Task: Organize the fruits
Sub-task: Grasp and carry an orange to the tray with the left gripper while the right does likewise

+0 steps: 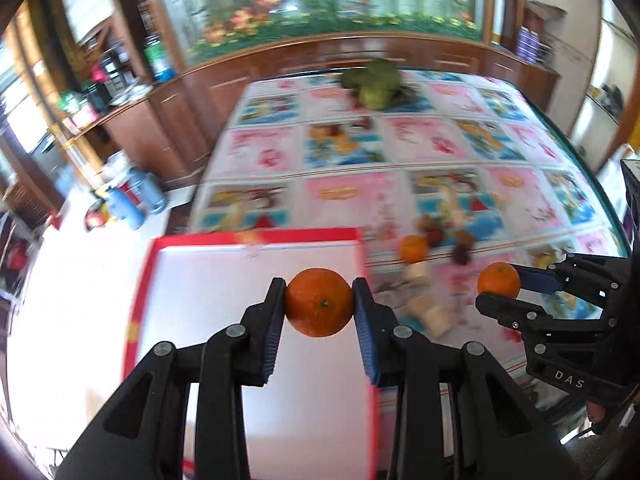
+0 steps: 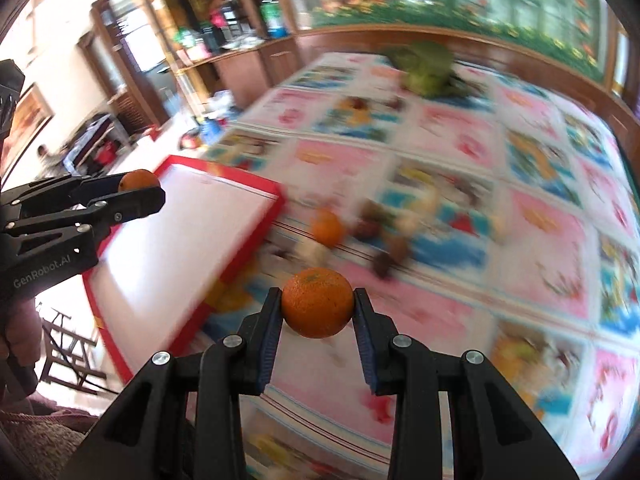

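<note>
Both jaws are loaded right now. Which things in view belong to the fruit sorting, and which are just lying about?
Part of the job:
- orange in the left gripper
- orange in the right gripper
- third orange on the table
- small dark fruits beside it
- red-rimmed tray

Lying about:
- green bundle at the far end
- patterned tablecloth
- blue containers on the floor

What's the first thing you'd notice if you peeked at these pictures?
Two bright oranges, each pinched in a black claw: the left claw holds one orange over the red-edged white box, the right claw holds another orange above the colourful fruit-print tablecloth. A third orange lies on the cloth beside the box.
</note>
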{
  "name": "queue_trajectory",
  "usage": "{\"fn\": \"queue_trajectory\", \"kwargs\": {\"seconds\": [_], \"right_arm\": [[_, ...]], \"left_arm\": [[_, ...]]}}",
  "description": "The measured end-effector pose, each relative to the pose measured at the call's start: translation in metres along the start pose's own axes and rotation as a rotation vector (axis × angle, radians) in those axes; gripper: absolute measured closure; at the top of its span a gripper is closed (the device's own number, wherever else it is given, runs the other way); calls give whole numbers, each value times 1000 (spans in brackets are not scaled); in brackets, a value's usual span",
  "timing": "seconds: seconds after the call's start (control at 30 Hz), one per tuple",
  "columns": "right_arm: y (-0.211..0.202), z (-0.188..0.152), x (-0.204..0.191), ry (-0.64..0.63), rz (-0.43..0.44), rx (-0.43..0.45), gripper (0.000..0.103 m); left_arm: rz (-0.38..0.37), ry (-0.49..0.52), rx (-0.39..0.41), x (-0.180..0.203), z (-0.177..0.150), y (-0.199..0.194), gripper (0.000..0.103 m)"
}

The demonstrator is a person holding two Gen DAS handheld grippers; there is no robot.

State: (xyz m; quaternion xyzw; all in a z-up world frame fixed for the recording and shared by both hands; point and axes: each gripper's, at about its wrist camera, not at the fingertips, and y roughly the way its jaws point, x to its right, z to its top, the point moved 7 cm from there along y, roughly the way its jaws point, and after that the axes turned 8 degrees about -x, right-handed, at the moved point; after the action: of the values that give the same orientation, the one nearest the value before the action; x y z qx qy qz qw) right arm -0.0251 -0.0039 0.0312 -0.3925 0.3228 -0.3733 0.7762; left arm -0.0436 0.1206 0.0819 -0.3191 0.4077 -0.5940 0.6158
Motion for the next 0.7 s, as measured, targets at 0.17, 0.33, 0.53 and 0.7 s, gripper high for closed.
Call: {"fn": "queue_trajectory", "kwargs": {"seconds": [0.17,0.33,0.53,0.7], "right_arm": [[21,18,-50,-103,45,-18,69],[46,28,-93,-203,70,-59,69],[77,26,-122,-274,81,-136,69],[96,13,-134,-302,53,-198,69]], "left_arm": [[59,-90,-18,-49,-21,-3,68],[93,-178,-64,-90,-49,5,67],[121,-229,-134,-118,-75,27,67],[139,-223,-202,-126,-96,49,67]]}}
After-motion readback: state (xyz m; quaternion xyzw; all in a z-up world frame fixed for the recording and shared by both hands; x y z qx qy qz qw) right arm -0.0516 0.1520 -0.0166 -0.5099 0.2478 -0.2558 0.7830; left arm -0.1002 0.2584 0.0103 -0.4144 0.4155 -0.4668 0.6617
